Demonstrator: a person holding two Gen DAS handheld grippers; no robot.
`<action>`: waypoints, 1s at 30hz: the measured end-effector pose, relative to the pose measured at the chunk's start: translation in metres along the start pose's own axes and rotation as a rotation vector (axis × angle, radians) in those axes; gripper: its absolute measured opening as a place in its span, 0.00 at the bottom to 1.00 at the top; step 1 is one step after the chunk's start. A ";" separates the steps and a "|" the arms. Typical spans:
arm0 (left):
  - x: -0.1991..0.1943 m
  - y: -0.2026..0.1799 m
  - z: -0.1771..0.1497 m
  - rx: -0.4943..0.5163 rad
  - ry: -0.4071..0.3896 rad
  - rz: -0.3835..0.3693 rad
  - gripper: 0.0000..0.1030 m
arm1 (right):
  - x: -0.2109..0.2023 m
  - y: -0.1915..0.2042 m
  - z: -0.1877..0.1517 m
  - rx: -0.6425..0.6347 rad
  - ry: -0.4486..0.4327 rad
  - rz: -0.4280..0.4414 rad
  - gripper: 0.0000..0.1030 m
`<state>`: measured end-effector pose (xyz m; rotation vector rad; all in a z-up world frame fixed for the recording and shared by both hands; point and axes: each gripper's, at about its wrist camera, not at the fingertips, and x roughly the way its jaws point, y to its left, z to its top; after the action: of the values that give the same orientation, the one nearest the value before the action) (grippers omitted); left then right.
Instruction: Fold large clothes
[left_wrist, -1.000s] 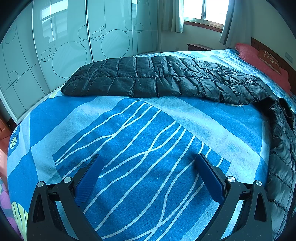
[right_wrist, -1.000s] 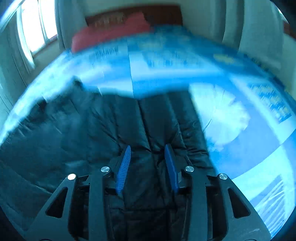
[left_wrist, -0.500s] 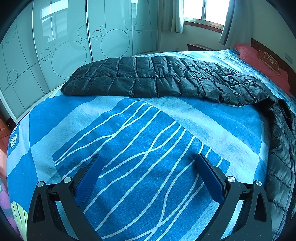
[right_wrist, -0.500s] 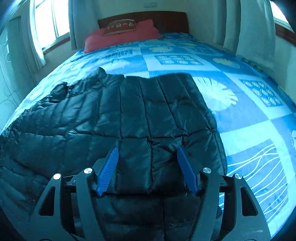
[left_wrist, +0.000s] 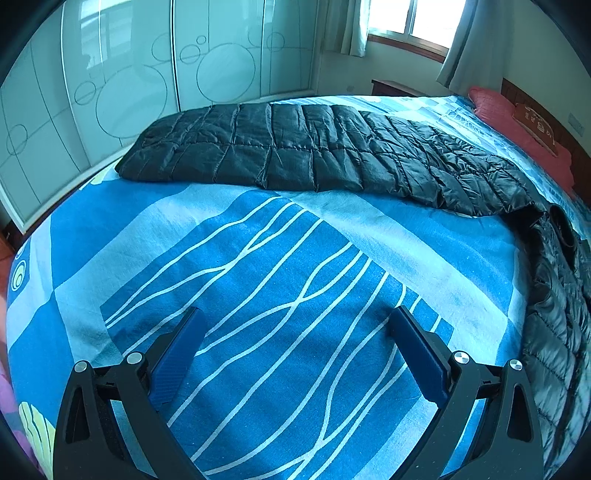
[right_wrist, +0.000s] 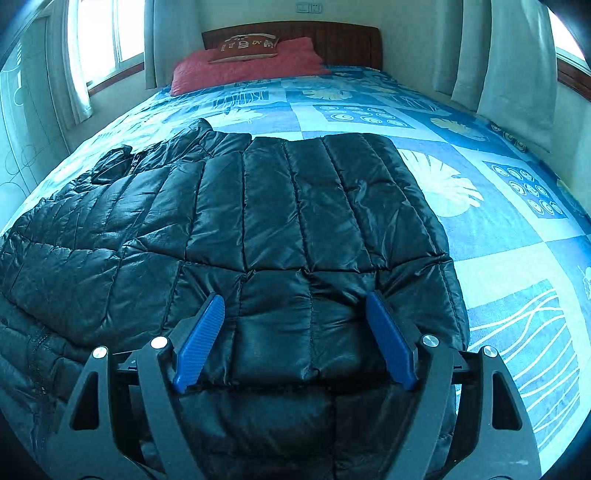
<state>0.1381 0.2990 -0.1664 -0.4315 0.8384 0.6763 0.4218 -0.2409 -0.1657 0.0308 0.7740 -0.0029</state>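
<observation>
The black puffer jacket (right_wrist: 258, 236) lies flat across the blue patterned bed (right_wrist: 517, 229), one sleeve stretched toward the wardrobe (left_wrist: 110, 92), the other already folded over the body. A second ago the right tool (right_wrist: 295, 336) was nearly closed above the fabric; now its jaws stand wide, empty, hovering over the folded sleeve, so that fold looks released and done. The left tool (left_wrist: 295, 350) stays wide open over bare bedding, holding nothing, well short of the outstretched sleeve (left_wrist: 295, 155)
</observation>
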 end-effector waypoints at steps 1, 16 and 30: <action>-0.001 0.001 0.001 -0.005 0.004 -0.011 0.96 | 0.000 -0.001 0.000 0.003 -0.002 0.004 0.77; 0.023 0.115 0.061 -0.414 -0.134 -0.398 0.95 | -0.002 0.001 -0.001 -0.005 -0.007 0.007 0.79; 0.033 0.143 0.091 -0.668 -0.155 -0.419 0.78 | -0.002 0.003 0.000 -0.012 -0.009 0.002 0.81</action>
<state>0.1027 0.4677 -0.1498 -1.1083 0.3350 0.5739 0.4205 -0.2377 -0.1649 0.0204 0.7648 0.0035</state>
